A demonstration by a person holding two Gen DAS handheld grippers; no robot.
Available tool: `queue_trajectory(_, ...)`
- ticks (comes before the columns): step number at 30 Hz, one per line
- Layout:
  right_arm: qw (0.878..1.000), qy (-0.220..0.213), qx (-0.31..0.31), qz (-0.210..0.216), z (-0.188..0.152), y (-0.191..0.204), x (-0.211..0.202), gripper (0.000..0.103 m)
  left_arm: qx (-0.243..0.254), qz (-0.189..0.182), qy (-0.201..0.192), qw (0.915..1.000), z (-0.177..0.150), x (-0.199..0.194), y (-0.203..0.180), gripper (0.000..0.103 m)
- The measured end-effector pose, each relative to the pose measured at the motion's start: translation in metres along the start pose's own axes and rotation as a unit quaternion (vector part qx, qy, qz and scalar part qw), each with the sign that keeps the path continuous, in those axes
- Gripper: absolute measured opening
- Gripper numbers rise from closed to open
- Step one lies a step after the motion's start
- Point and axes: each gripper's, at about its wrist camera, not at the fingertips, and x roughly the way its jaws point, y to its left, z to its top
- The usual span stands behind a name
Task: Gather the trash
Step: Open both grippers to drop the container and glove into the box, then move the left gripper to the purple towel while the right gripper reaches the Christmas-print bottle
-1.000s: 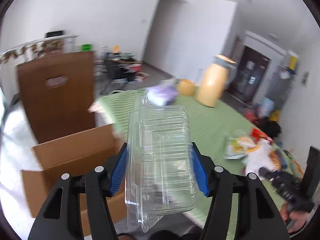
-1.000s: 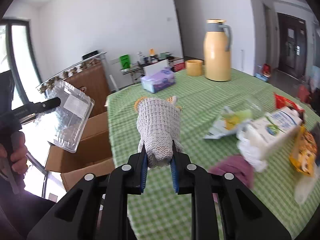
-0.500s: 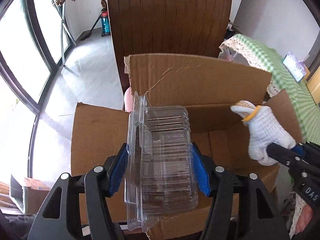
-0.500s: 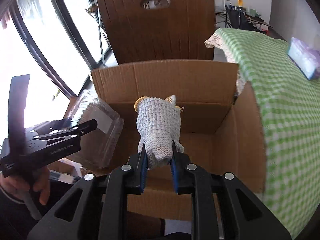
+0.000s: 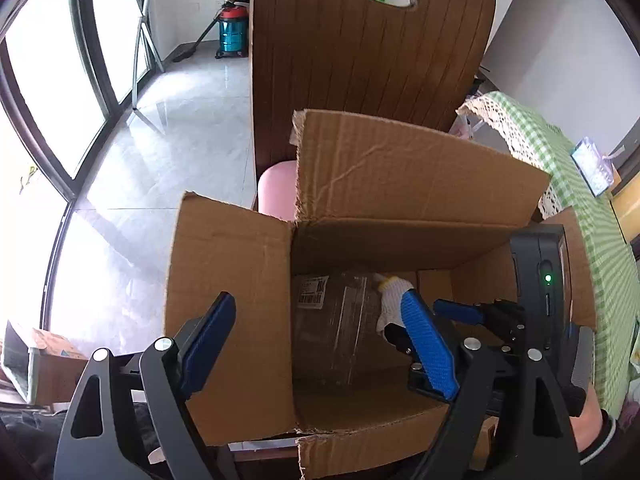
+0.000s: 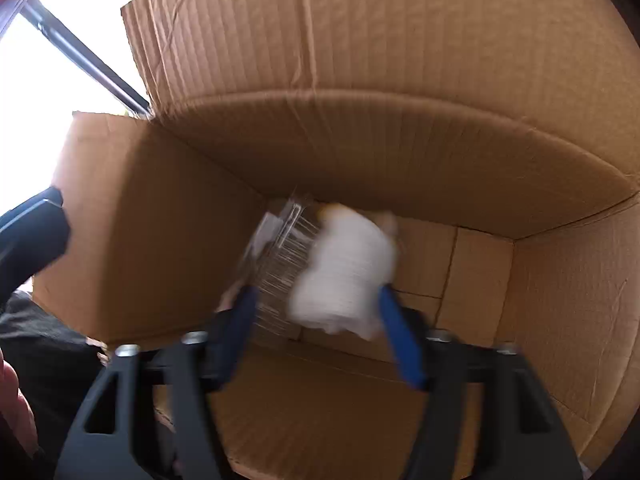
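While both claws gape, white glove (image 6: 344, 272) between right claw (image 6: 316, 308) fingers, inside cardboard box (image 6: 400, 140)

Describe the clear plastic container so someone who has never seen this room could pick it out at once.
Find the open cardboard box in front of the brown chair, beside the green checked table. Look down inside: the clear plastic container lies at the bottom. It is see-through and ribbed with a white barcode label, unlike the white knitted glove beside it.

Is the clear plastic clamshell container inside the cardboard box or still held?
Inside. The clamshell container lies in the cardboard box, beside the white glove; the left gripper is open and empty.
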Motion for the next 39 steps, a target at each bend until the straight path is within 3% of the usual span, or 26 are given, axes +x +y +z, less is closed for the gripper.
queue_trajectory(3,1.0,-0.024,0.0,-0.011,0.003,-0.001,-0.026,0.065,0.023,0.01,-0.02,0.9995,-0.004,-0.016,-0.005,0.082)
queue_trajectory(8,0.997,-0.058,-0.004,-0.049,-0.002,0.005,-0.08,0.065,0.04,-0.008,-0.029,0.9987,-0.005,-0.035,-0.021,0.082)
queue_trajectory(14,0.984,-0.141,0.02,-0.105,-0.016,-0.016,-0.178,0.068,0.059,-0.038,-0.069,0.9951,-0.01,-0.076,-0.049,0.083)
queue_trajectory(18,0.965,-0.217,0.043,-0.141,-0.078,-0.028,-0.254,0.071,0.084,-0.06,-0.129,0.9862,-0.022,-0.117,-0.081,0.088)
queue_trajectory(21,0.944,-0.275,0.069,-0.169,-0.124,-0.04,-0.304,0.072,0.112,-0.086,-0.183,0.9729,-0.04,-0.154,-0.118,0.092)
queue_trajectory(27,0.878,-0.373,0.153,-0.257,-0.262,-0.072,-0.392,0.077,0.186,-0.172,-0.245,0.9358,-0.092,-0.217,-0.21,0.095)
queue_trajectory(30,0.839,-0.388,0.206,-0.321,-0.347,-0.085,-0.429,0.077,0.235,-0.242,-0.251,0.9077,-0.131,-0.241,-0.27,0.095)
queue_trajectory(35,0.774,-0.357,0.296,-0.432,-0.49,-0.098,-0.473,0.082,0.316,-0.321,-0.233,0.8618,-0.201,-0.259,-0.362,0.095)
queue_trajectory(37,0.744,-0.328,0.346,-0.469,-0.549,-0.102,-0.481,0.082,0.338,-0.345,-0.222,0.847,-0.227,-0.26,-0.39,0.095)
queue_trajectory(39,0.722,-0.311,0.389,-0.48,-0.599,-0.102,-0.485,0.082,0.356,-0.358,-0.205,0.8385,-0.25,-0.259,-0.414,0.095)
